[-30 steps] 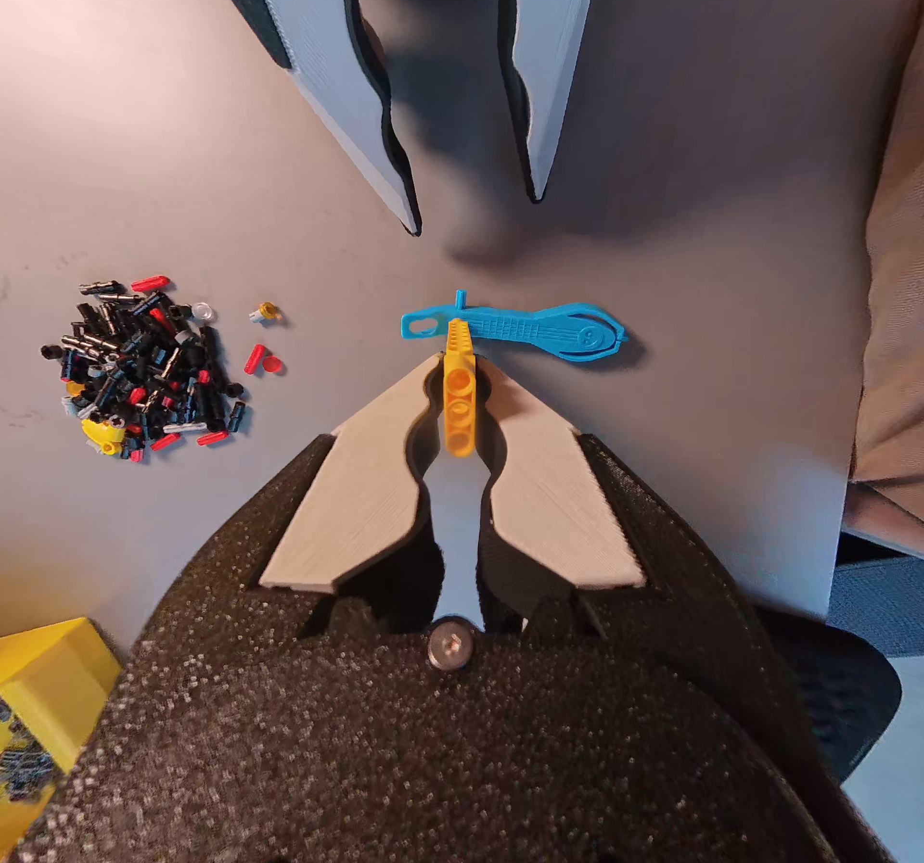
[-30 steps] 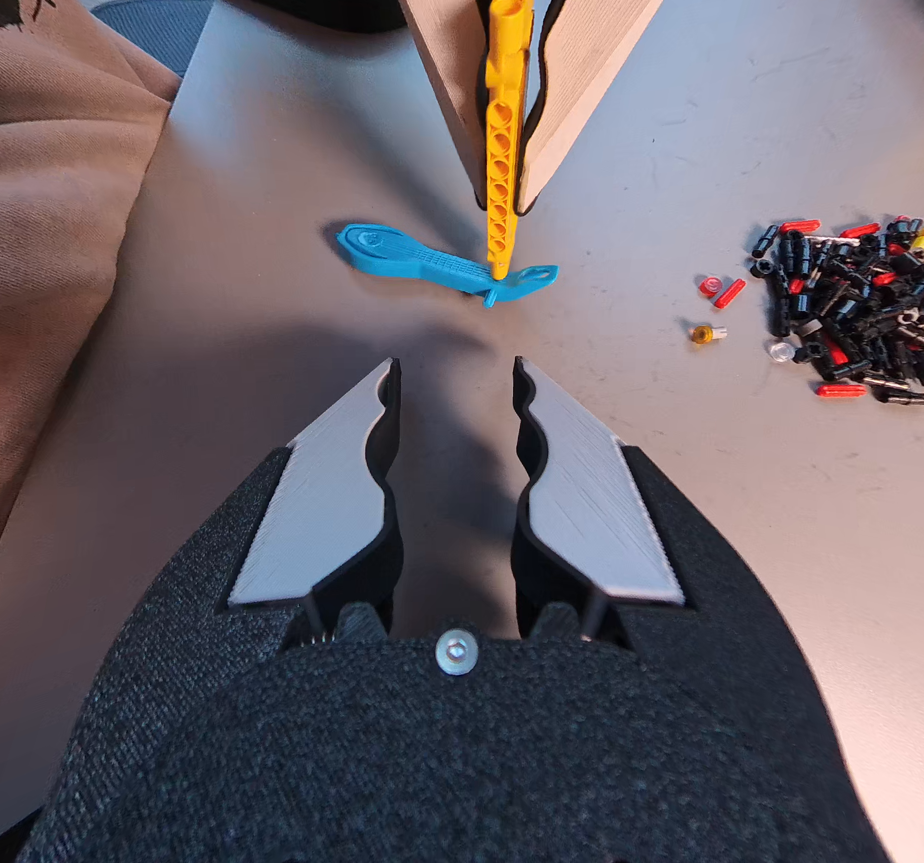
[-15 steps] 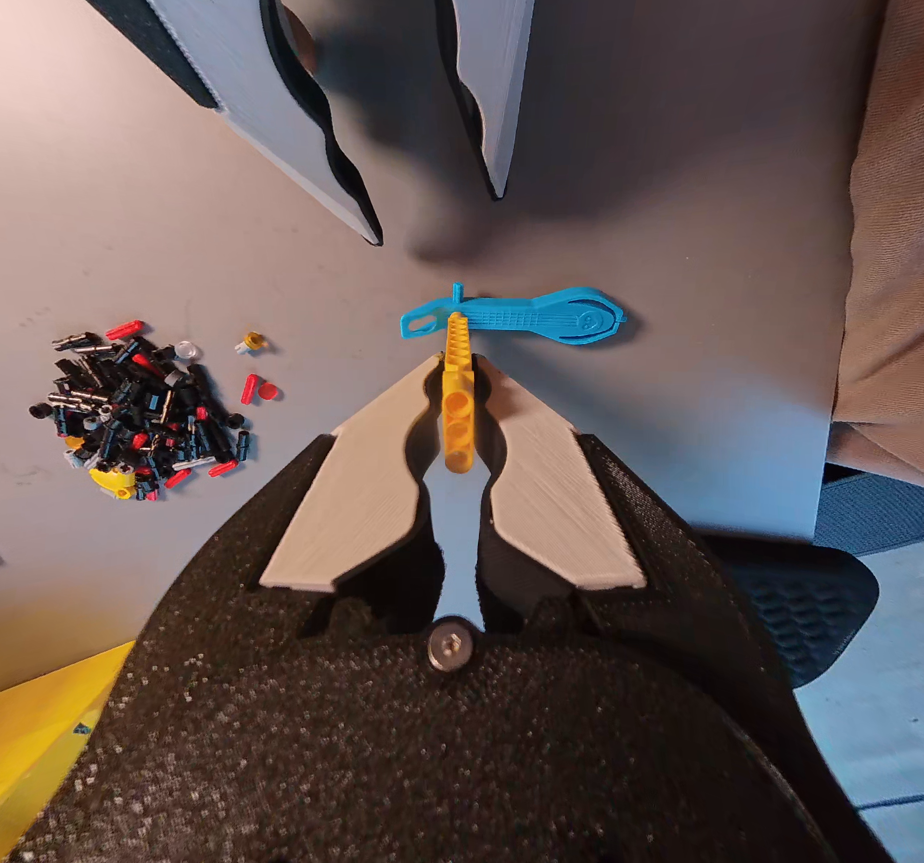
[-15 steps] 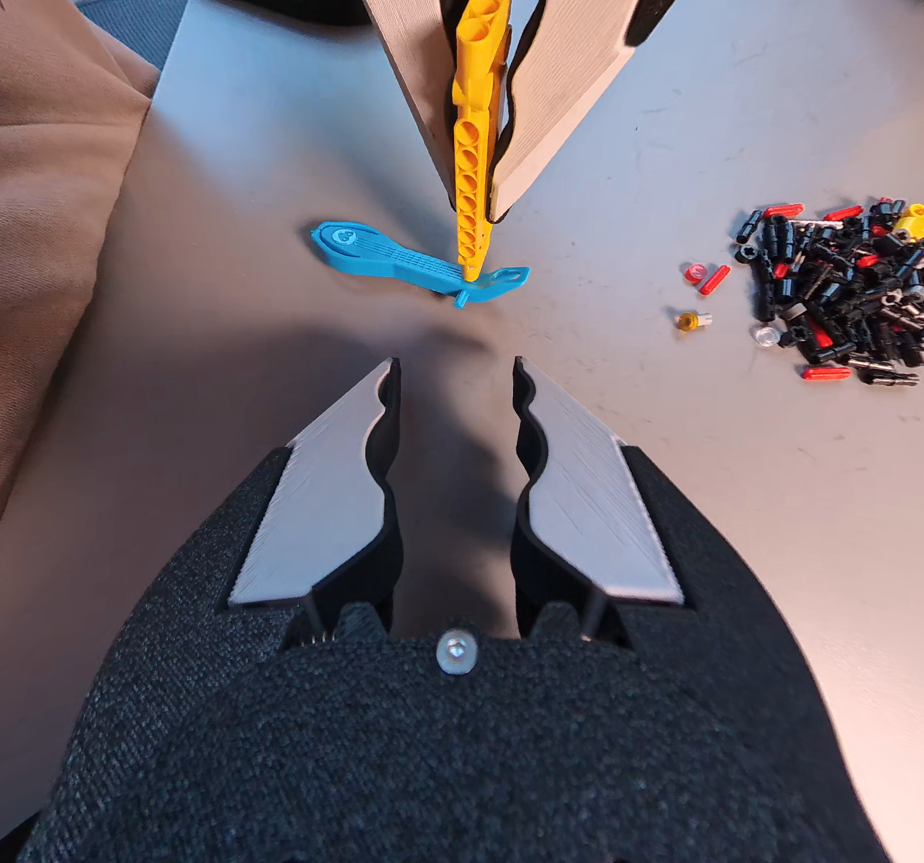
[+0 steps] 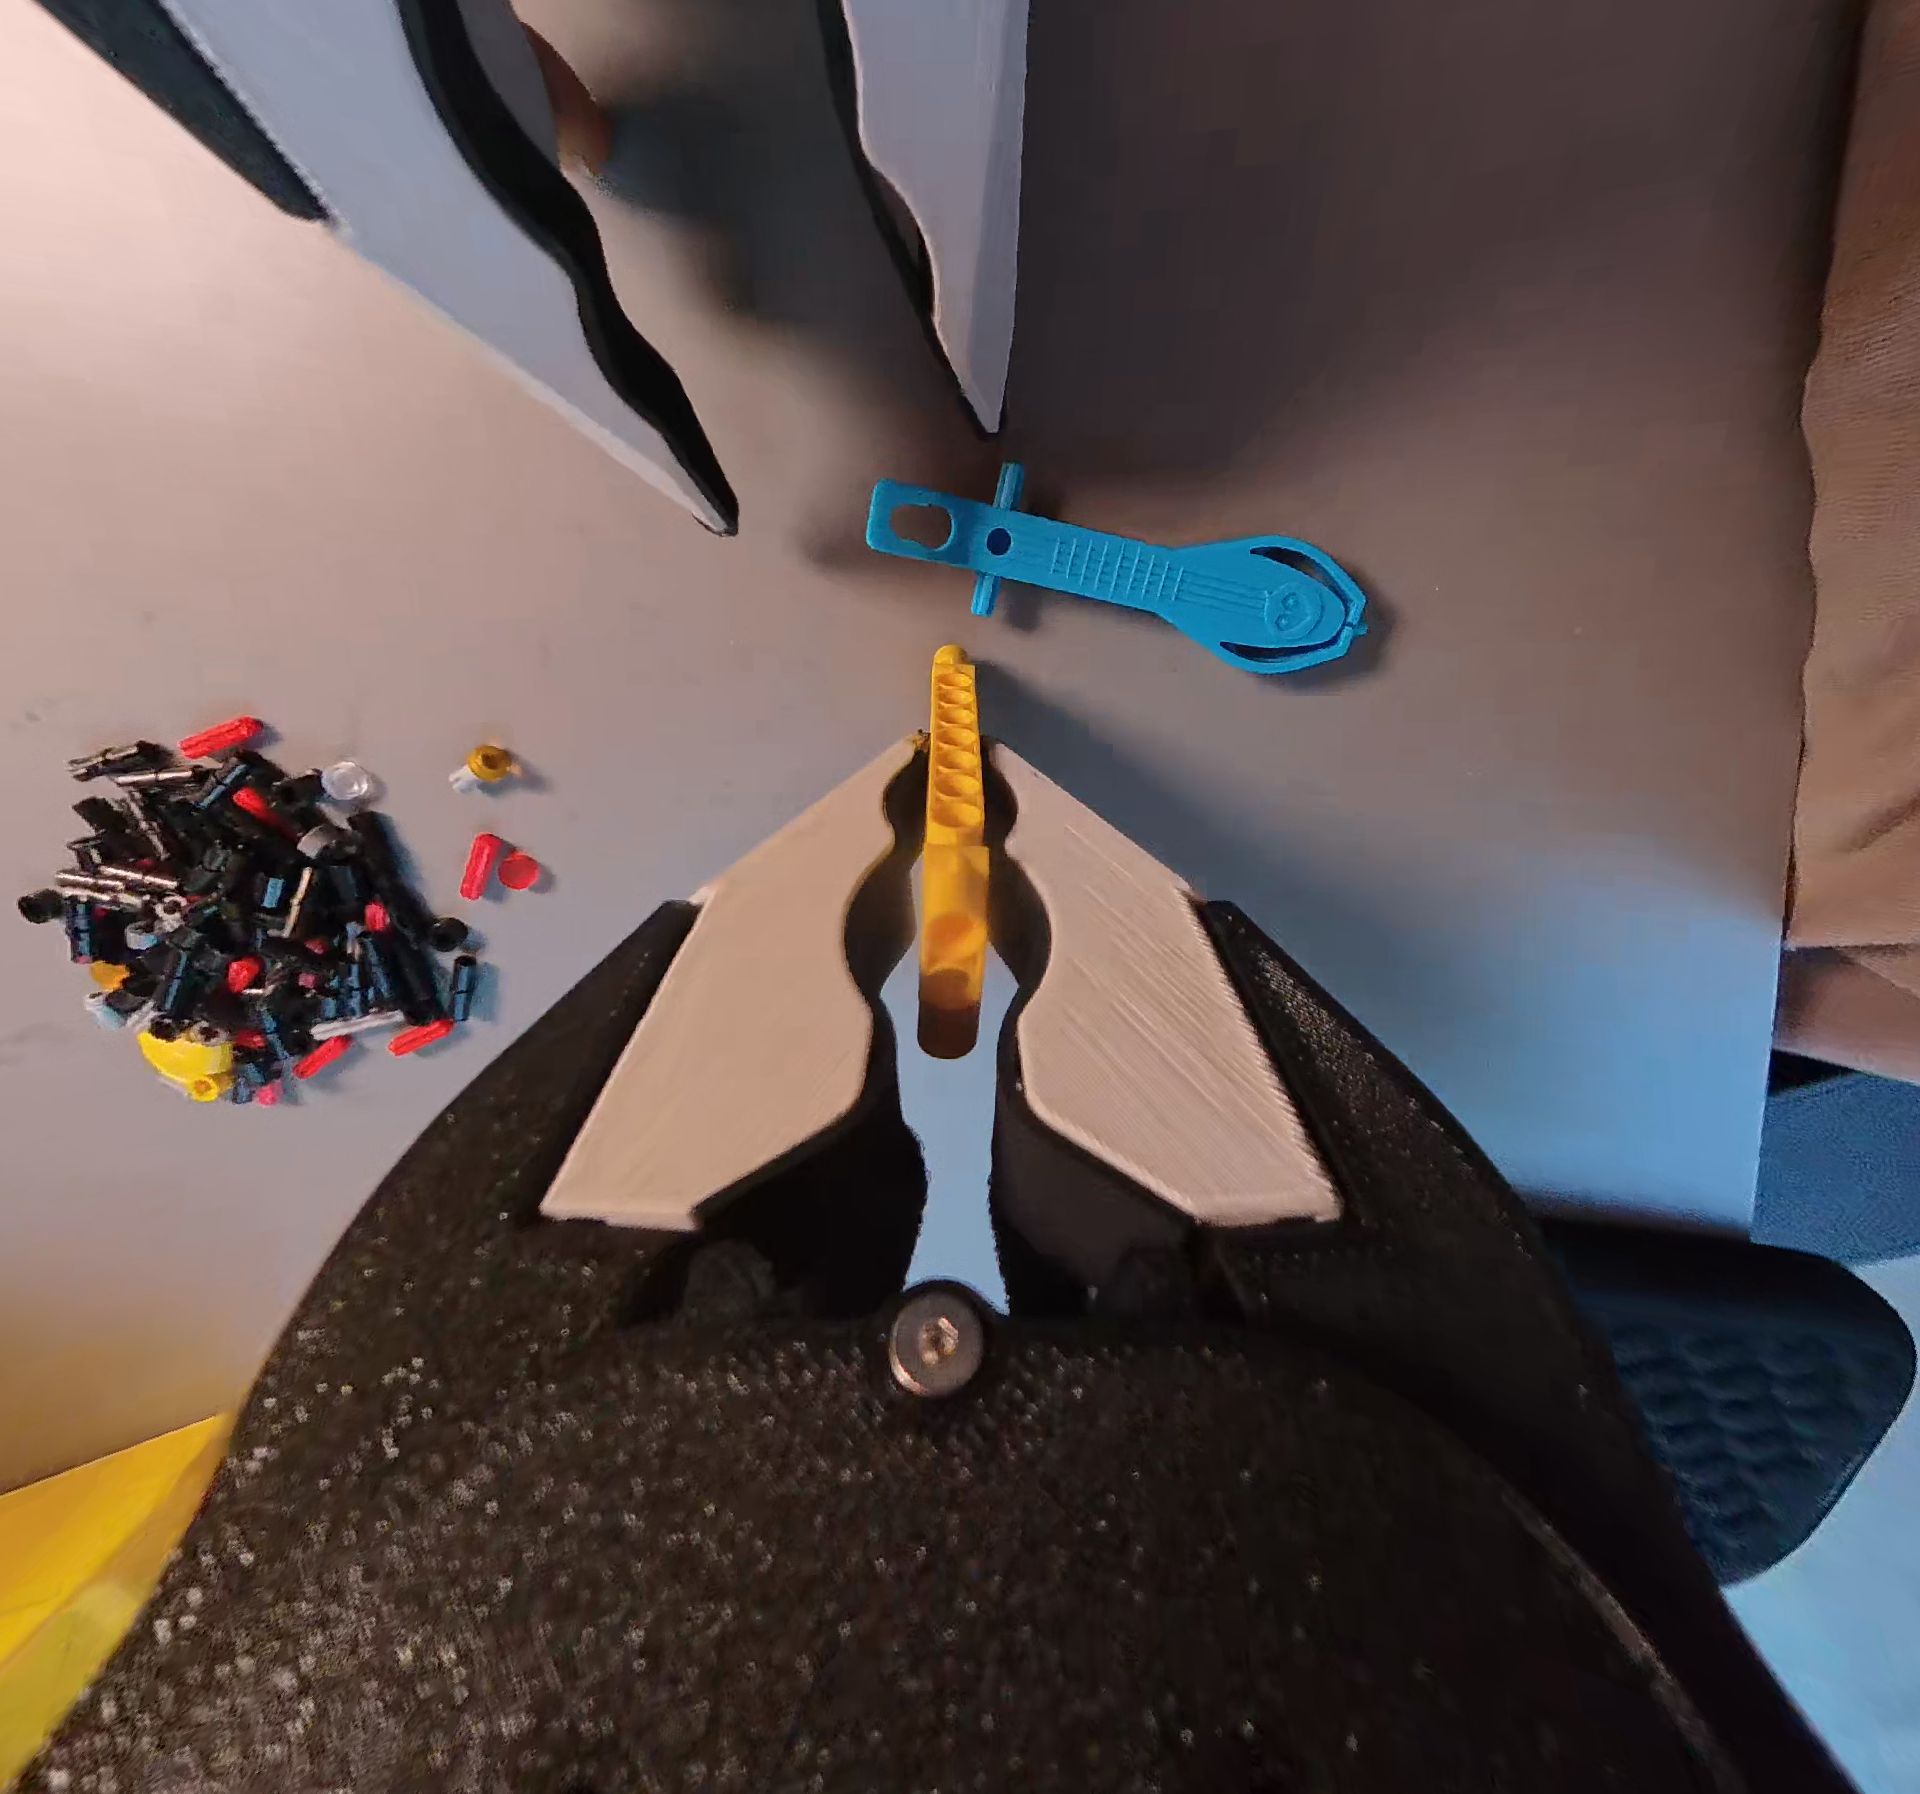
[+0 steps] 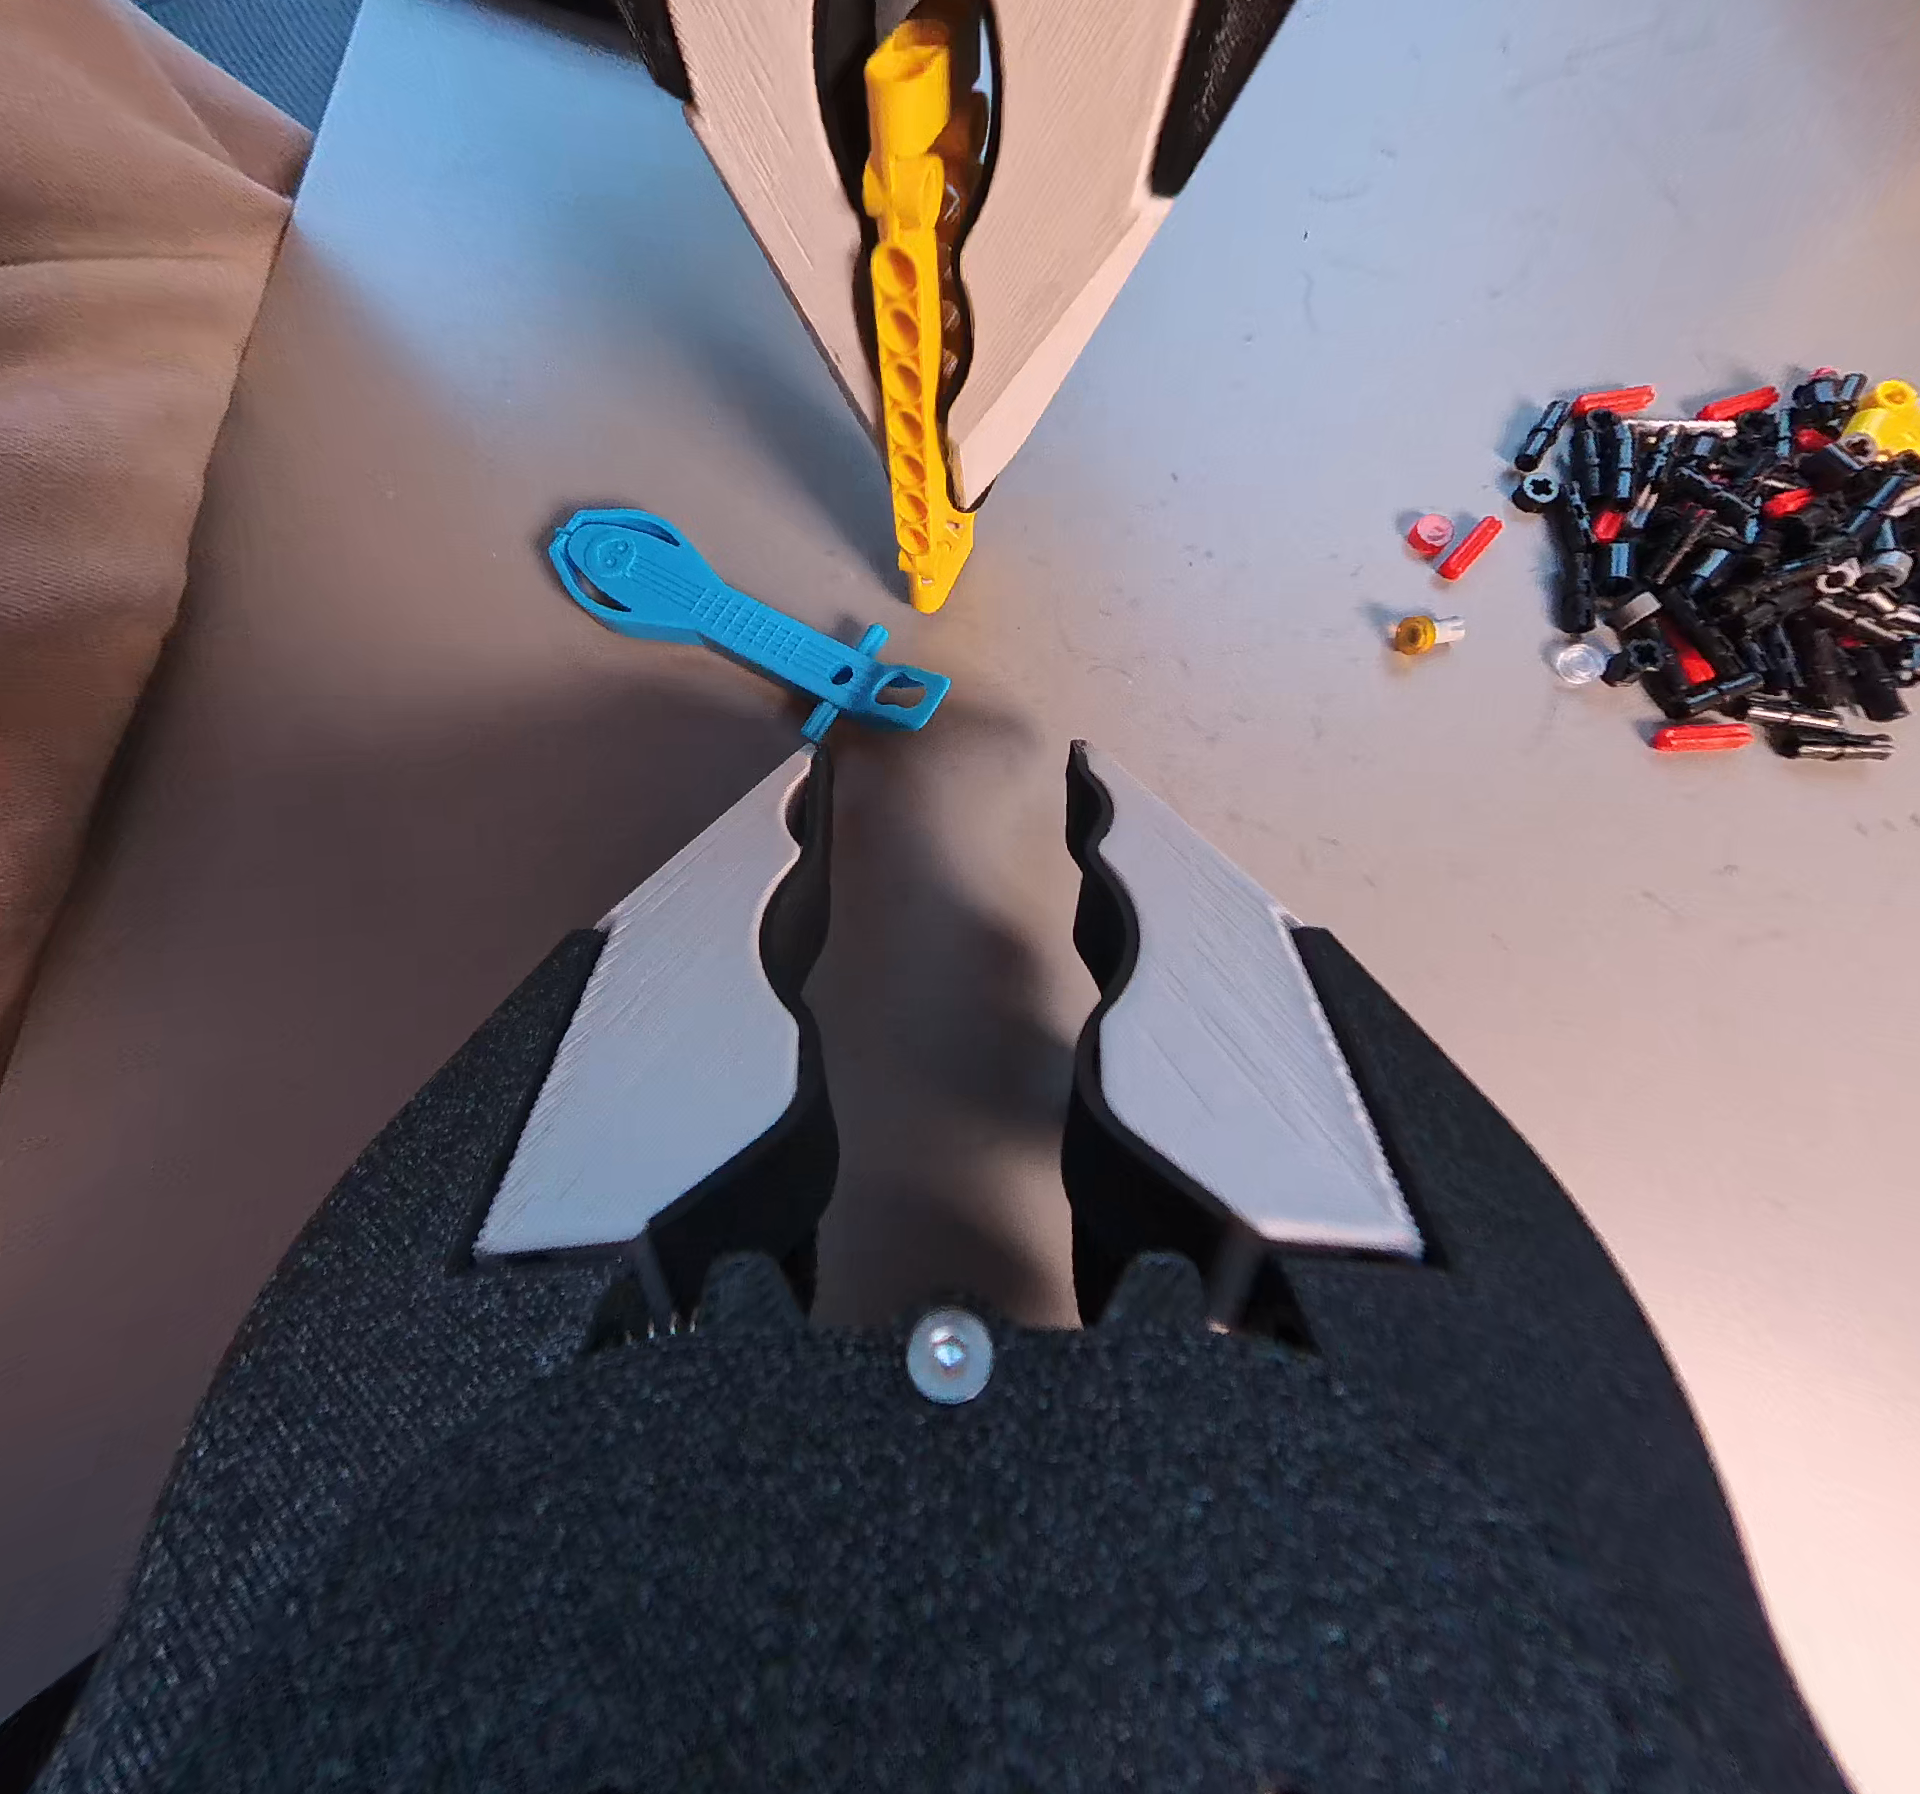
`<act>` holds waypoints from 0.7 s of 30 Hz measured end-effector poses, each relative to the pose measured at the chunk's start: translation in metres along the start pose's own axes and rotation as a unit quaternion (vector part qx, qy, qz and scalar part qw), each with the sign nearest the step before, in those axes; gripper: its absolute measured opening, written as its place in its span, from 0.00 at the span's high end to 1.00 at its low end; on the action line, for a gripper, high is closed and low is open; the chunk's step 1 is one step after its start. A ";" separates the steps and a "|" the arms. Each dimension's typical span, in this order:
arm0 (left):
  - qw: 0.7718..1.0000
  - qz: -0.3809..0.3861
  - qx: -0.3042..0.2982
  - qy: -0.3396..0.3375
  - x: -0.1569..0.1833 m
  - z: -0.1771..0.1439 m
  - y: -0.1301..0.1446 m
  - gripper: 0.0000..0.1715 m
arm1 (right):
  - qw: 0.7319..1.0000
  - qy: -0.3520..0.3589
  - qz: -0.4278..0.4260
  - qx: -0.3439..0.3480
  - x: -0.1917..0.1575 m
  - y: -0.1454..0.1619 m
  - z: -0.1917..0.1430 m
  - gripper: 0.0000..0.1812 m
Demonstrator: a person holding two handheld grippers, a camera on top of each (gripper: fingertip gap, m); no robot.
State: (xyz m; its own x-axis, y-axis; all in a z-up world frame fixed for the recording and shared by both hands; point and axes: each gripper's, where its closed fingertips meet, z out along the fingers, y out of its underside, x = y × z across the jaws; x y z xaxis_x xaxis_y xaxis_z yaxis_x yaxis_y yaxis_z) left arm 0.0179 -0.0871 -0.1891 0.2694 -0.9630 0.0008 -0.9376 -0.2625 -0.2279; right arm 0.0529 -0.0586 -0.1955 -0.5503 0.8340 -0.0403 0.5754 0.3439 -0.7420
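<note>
My left gripper [image 5: 951, 742] is shut on a long yellow beam with holes [image 5: 954, 788], held tip-down just above the grey table [image 5: 1351, 913]. The beam [image 6: 914, 414] and the left gripper [image 6: 930, 487] also show at the top of the right wrist view. A flat blue guitar-shaped tool [image 5: 1117, 575] lies on the table just beyond the beam's tip; it also shows in the right wrist view [image 6: 727, 622]. My right gripper [image 6: 943, 752] is open and empty, its left fingertip right beside the tool's head end. It shows opposite in the left wrist view [image 5: 857, 477].
A pile of small black, red and yellow pins and connectors [image 5: 239, 913] lies to one side, with a few loose red and amber pieces [image 5: 488, 768] beside it. A yellow box corner [image 5: 73, 1557] sits at the near left. Tan cloth [image 6: 104, 394] lies along the table's edge. Tip to tip, the grippers are about 5 cm apart.
The yellow beam's tip has come off the blue tool and now stands short of it. The right gripper has moved closer to the tool's head end. The tool has turned slightly.
</note>
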 end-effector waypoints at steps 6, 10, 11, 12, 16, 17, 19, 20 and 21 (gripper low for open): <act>0.974 -0.121 0.188 -0.035 -0.005 -0.019 -0.011 0.97 | 1.000 -0.014 0.006 0.006 -0.004 0.000 -0.002 0.76; 0.928 -0.191 0.315 -0.056 -0.006 -0.032 -0.014 0.97 | 0.999 -0.038 0.018 0.034 -0.009 -0.008 0.000 0.81; 0.919 -0.200 0.334 -0.066 -0.007 -0.033 -0.013 0.97 | 0.998 -0.047 0.022 0.042 -0.012 -0.011 0.001 0.82; 0.909 -0.207 0.354 -0.076 -0.008 -0.034 -0.012 0.97 | 0.997 -0.052 0.026 0.047 -0.013 -0.013 0.002 0.84; 0.882 -0.228 0.404 -0.088 -0.009 -0.039 -0.009 0.97 | 0.997 -0.045 0.033 0.059 -0.010 -0.017 0.005 0.98; 0.878 -0.229 0.411 -0.089 -0.010 -0.040 -0.008 0.97 | 0.997 -0.041 0.036 0.061 -0.008 -0.017 0.005 0.99; 0.873 -0.228 0.423 -0.091 -0.014 -0.044 -0.009 0.97 | 0.996 -0.030 0.044 0.069 -0.001 -0.018 0.003 0.99; 0.871 -0.226 0.426 -0.090 -0.016 -0.044 -0.009 0.97 | 0.996 -0.028 0.049 0.076 0.002 -0.019 0.001 0.99; 0.871 -0.224 0.429 -0.090 -0.018 -0.044 -0.009 0.97 | 0.995 -0.020 0.055 0.083 0.006 -0.020 -0.001 0.99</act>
State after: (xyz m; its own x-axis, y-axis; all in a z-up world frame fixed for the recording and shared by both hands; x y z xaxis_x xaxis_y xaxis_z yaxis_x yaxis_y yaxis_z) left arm 0.0116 -0.0699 -0.1440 0.6678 -0.7308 0.1416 -0.2420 -0.3930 -0.8871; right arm 0.0384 -0.0602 -0.1805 -0.5154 0.8434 -0.1518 0.5280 0.1731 -0.8314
